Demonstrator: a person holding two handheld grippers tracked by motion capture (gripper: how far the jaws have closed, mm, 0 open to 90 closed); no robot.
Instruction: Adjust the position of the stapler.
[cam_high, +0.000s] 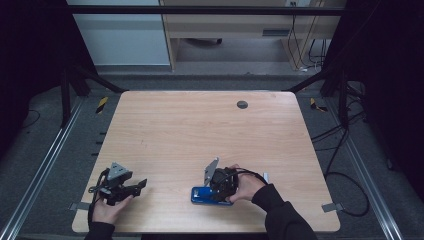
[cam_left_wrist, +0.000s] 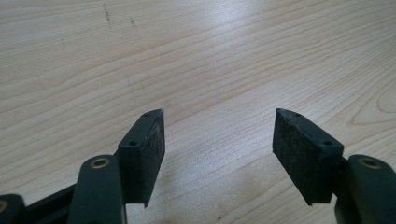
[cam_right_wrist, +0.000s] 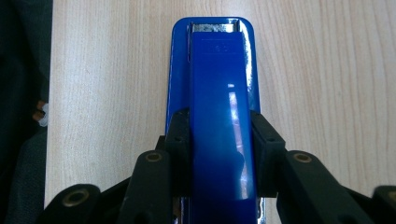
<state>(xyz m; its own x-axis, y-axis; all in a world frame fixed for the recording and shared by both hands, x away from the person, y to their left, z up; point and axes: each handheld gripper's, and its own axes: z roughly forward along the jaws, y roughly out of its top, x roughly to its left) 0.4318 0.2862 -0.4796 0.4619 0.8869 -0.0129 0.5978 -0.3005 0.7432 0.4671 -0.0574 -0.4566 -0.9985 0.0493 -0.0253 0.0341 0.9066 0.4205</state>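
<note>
A glossy blue stapler (cam_high: 201, 195) lies flat near the table's front edge, right of centre. My right gripper (cam_high: 214, 192) points down over it, one pad against each long side of the stapler (cam_right_wrist: 219, 74). In the right gripper view the right gripper (cam_right_wrist: 220, 140) grips the top arm about halfway along, and the metal nose points away. At the front left, my left gripper (cam_high: 141, 185) rests low over the bare wood. The left gripper (cam_left_wrist: 218, 135) stands open, and nothing but wood grain lies between its pads.
The light wooden table (cam_high: 200, 125) has a small grey round cap (cam_high: 242, 104) near its far edge. Metal rails and cables run along the floor on both sides. A dark sleeve (cam_right_wrist: 21, 93) borders the table edge in the right gripper view.
</note>
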